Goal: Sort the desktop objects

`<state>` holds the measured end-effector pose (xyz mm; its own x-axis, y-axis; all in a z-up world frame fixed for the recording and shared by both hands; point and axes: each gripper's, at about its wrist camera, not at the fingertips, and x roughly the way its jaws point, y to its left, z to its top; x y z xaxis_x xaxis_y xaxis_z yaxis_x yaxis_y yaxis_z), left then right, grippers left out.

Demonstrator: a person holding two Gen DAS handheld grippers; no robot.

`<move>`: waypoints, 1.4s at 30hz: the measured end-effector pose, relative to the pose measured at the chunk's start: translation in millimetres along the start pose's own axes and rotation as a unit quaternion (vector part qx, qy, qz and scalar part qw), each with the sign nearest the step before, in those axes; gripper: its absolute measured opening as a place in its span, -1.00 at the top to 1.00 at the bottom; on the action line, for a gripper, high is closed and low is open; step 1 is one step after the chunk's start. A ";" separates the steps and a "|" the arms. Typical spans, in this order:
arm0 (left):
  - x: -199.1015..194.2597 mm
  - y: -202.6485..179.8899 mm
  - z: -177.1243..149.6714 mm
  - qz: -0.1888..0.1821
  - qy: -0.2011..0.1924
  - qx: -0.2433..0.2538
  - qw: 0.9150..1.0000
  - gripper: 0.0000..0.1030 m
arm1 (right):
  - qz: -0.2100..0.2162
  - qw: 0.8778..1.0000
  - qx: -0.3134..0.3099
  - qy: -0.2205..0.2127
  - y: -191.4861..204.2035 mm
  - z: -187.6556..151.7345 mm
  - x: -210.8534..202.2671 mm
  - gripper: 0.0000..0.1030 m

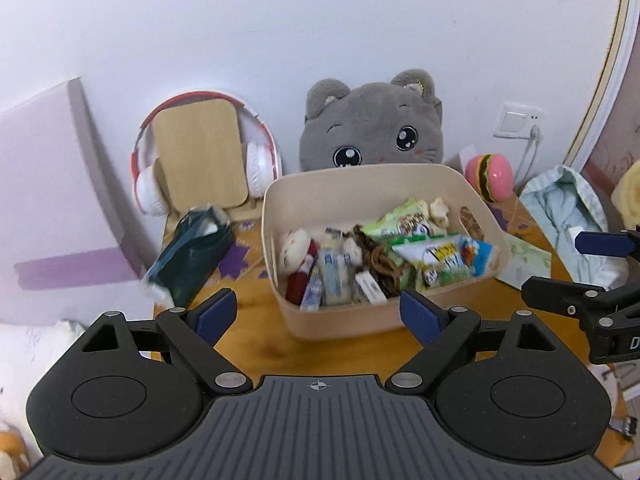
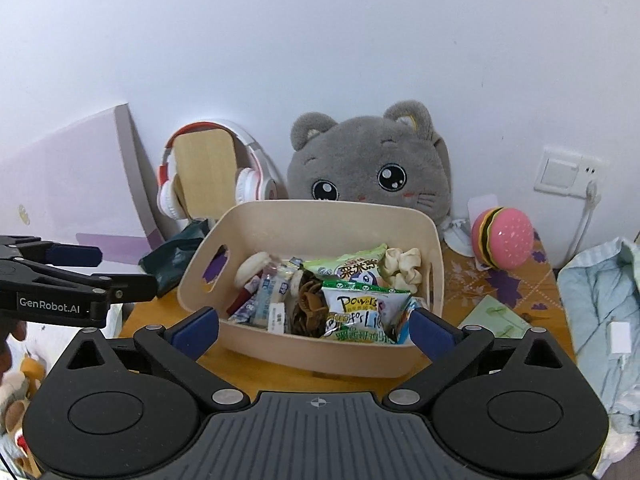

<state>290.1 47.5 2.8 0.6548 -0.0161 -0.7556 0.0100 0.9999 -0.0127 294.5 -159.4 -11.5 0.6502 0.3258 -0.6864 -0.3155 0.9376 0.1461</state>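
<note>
A beige plastic bin stands on the wooden table. It holds several things: snack packets, a small white plush, brown hair clips and small sachets. My left gripper is open and empty, its fingers just in front of the bin's near wall. My right gripper is open and empty, its fingers either side of the bin's near wall. Each gripper shows at the edge of the other's view, the right one and the left one.
A dark green packet lies left of the bin. Behind stand red-white headphones on a wooden stand, a grey cat plush and a pink burger toy. A green card and pale blue cloth lie right.
</note>
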 end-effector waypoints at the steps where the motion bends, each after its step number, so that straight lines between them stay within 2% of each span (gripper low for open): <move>1: -9.4 1.1 -4.5 -0.003 -0.002 -0.004 1.000 -0.75 | -0.001 1.000 -0.005 -0.002 4.4 -2.5 -7.6 -1.00; 11: -95.6 -2.1 -58.0 -0.010 -0.009 -0.001 1.000 -0.75 | -0.006 0.998 -0.057 -0.023 51.3 -30.9 -87.6 -1.00; 26: -194.6 -19.1 -111.4 -0.019 -0.038 0.013 0.999 -0.75 | -0.010 0.997 -0.070 -0.030 92.5 -77.3 -181.3 -1.00; 32: -223.9 -28.1 -131.8 -0.033 -0.032 0.018 0.999 -0.75 | -0.023 0.996 -0.072 -0.037 106.6 -98.1 -213.2 -1.00; 42: -258.1 -36.9 -159.9 -0.039 -0.027 0.037 0.998 -0.75 | -0.031 0.998 -0.037 -0.040 116.1 -132.1 -252.3 -1.00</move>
<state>-0.2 14.7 93.5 0.6900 -0.0966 -0.7173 0.1169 0.9929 -0.0212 2.6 -148.8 84.6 0.7224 0.2781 -0.6331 -0.3203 0.9460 0.0500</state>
